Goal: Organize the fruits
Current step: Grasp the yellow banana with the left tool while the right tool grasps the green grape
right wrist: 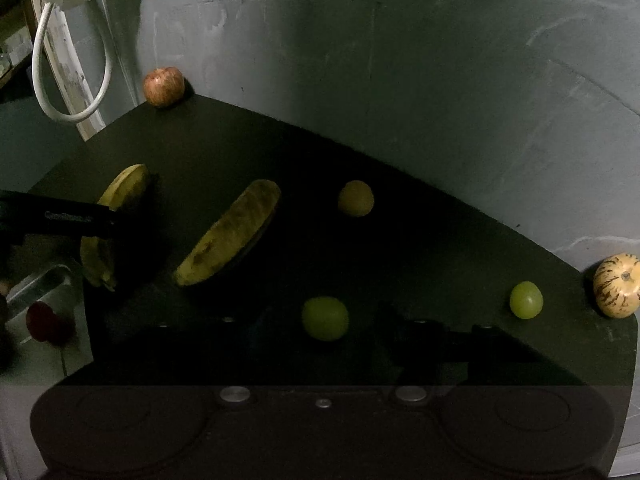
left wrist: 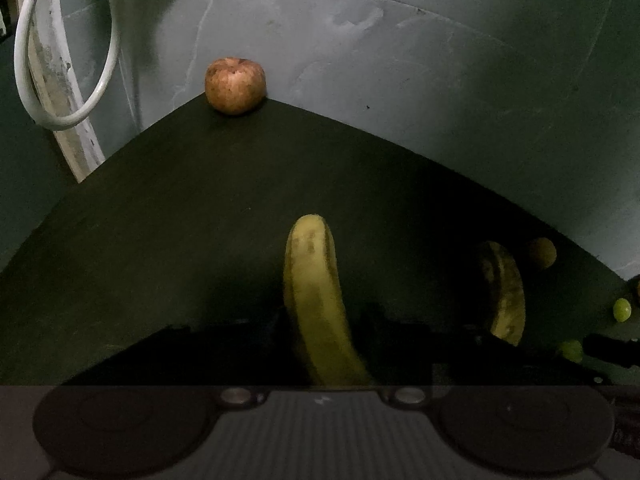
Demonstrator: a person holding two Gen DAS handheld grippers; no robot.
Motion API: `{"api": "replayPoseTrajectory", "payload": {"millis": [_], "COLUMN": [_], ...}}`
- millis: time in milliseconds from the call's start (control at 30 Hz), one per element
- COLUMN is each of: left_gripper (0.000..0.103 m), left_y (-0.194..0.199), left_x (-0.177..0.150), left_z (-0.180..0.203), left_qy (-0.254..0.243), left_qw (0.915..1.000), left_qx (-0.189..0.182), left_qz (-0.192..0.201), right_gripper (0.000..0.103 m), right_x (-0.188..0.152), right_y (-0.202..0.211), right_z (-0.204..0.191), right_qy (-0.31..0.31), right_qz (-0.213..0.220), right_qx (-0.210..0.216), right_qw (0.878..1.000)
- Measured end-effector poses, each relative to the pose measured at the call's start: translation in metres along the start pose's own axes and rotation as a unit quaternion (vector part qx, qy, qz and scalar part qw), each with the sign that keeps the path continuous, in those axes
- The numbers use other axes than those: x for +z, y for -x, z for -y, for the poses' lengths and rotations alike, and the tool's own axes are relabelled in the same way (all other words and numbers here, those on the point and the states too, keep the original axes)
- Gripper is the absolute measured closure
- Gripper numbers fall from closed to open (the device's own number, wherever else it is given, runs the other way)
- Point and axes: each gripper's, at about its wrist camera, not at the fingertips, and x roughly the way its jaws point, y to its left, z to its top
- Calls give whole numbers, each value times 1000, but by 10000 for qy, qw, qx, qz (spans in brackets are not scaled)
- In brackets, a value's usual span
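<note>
In the left wrist view a yellow banana [left wrist: 316, 300] runs between my left gripper's [left wrist: 320, 320] dark fingers, which close on it. A red-brown apple [left wrist: 235, 85] sits at the far corner of the dark table [left wrist: 160, 220]. A second banana [left wrist: 505, 292] lies to the right. In the right wrist view my right gripper [right wrist: 324, 324] has a green grape [right wrist: 325, 317] between its dark fingers; whether they touch it is unclear. The left gripper [right wrist: 60, 220] crosses the held banana [right wrist: 116, 216]. The second banana [right wrist: 232, 236], a yellowish round fruit [right wrist: 356, 198], another grape [right wrist: 526, 300] and a striped yellow fruit [right wrist: 616, 285] lie around.
A grey wall [left wrist: 400, 60] stands right behind the table. A white cable loop [left wrist: 64, 60] hangs at the left by a pale post. A metal tray [right wrist: 44, 292] with a dark red fruit [right wrist: 44, 322] sits off the table's left edge.
</note>
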Motion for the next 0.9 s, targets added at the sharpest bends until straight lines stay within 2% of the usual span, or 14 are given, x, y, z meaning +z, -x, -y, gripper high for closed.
{"api": "replayPoseTrajectory", "payload": {"millis": [300,333,367,900], "left_gripper": [64,65,65,68], "left_y": [-2,-3,-3,5], "left_x": [-3,-3,-3,-2], "left_z": [-1,-1,-1,-6], "left_qy": [-68,-79,-92,229], "left_qw": [9999,9999,9999,9996], "left_qx": [71,72,76,-47], "left_qz": [64,70,75,137], "right_gripper": [66,73,76,77], "right_x": [-1,-1,-2,4], "right_y": [-5,-6,-6,10], "right_z": [-5,-5,-5,-4], "right_qy": [120,136,154,83], "right_qz": [-58,-75,-84,182], "right_qx": [-71,-86,-99,14], "right_qw": [9999,9998,9998,9998]}}
